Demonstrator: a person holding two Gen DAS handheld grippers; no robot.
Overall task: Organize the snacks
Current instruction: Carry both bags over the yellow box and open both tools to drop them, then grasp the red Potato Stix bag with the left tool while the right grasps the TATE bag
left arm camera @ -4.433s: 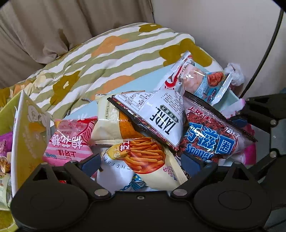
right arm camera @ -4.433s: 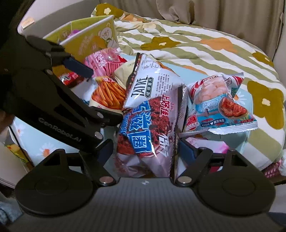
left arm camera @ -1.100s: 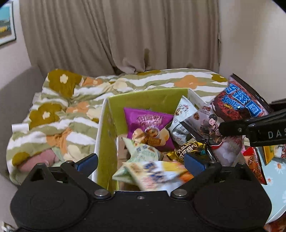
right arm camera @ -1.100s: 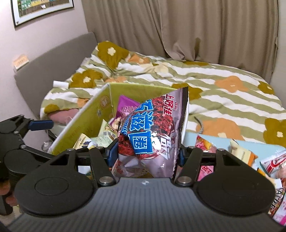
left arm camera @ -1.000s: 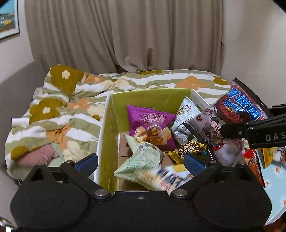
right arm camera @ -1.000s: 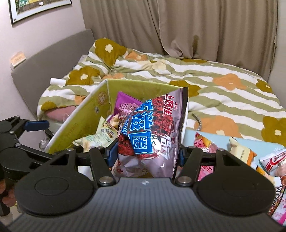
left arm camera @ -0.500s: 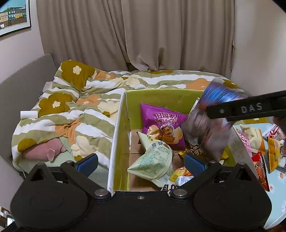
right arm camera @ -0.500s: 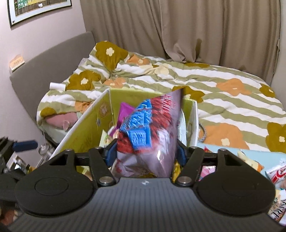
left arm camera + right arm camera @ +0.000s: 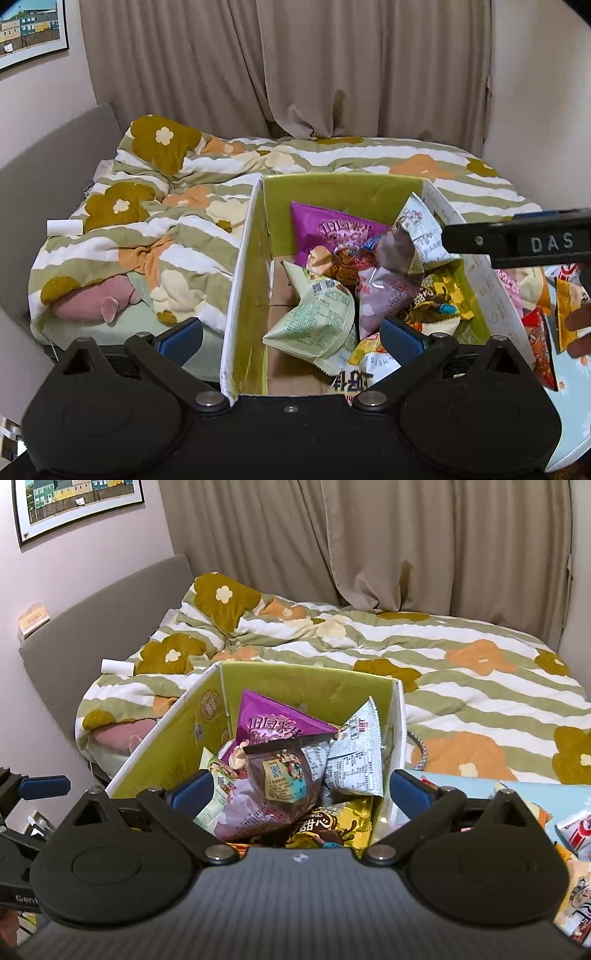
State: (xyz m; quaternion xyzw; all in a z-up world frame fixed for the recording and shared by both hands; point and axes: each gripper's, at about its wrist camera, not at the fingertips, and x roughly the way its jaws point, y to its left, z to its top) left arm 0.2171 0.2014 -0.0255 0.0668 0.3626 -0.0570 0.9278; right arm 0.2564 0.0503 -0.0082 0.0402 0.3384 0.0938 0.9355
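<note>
Both my grippers, left gripper (image 9: 290, 338) and right gripper (image 9: 299, 792), are spread wide with nothing pinched, over the green snack box (image 9: 173, 746); a maroon chip bag (image 9: 280, 775) lies on top inside.

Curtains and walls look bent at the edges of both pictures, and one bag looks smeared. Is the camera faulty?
No: both views are fisheye, so the curtains bow near the edges. In the left wrist view the brown bag over the box is motion-blurred with glare on its foil; in the right wrist view the same bag is sharper. Lighting is soft indoors, shadows faint.
</note>
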